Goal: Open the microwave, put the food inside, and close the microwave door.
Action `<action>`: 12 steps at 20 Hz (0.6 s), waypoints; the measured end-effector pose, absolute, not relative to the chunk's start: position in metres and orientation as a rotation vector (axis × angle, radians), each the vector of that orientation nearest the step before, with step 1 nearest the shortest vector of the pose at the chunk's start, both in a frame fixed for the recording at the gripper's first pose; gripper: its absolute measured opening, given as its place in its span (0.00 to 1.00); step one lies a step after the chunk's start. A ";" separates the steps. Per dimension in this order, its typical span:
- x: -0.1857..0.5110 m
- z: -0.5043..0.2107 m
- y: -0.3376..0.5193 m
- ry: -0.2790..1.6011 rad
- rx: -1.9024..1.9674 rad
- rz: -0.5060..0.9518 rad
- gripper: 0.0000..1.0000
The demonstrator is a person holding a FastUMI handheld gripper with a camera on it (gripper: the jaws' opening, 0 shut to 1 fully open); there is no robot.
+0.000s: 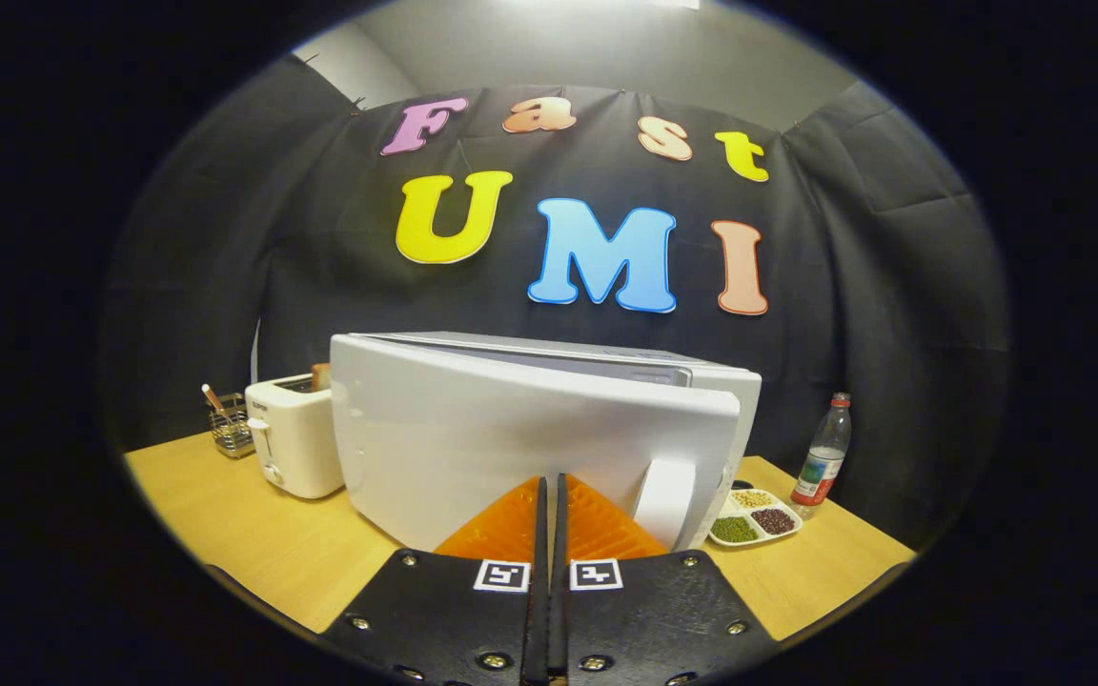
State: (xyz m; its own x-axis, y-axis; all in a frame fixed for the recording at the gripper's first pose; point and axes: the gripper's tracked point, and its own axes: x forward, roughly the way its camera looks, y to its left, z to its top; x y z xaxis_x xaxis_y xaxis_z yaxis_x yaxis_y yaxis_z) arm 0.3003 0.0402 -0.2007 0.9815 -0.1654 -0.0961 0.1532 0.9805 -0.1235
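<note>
At left of centre we see a utensil holder and a white toaster on the wooden table. Mid-frame stands the microwave, its door slightly ajar. Our gripper at bottom centre points level at that door, fingers closed together, tips against it. Lower right: a divided dish and a bottle.

Microwave door hiding the interior; toaster partly covered behind its left edge; utensil holder contents too small.
</note>
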 end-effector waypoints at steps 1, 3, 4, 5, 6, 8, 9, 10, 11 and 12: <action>0.307 -0.202 0.036 0.107 -0.129 -0.173 0.01; 0.320 -0.203 0.028 0.107 -0.156 -0.201 0.01; 0.327 -0.203 0.024 0.105 -0.168 -0.214 0.01; 0.333 -0.203 0.021 0.110 -0.177 -0.225 0.01; 0.338 -0.202 0.017 0.112 -0.178 -0.236 0.01; 0.346 -0.204 0.011 0.116 -0.173 -0.258 0.01; 0.351 -0.205 0.009 0.120 -0.176 -0.267 0.01; 0.355 -0.205 0.006 0.126 -0.176 -0.272 0.01; 0.359 -0.205 0.004 0.129 -0.178 -0.283 0.01; 0.362 -0.208 0.001 0.141 -0.175 -0.283 0.01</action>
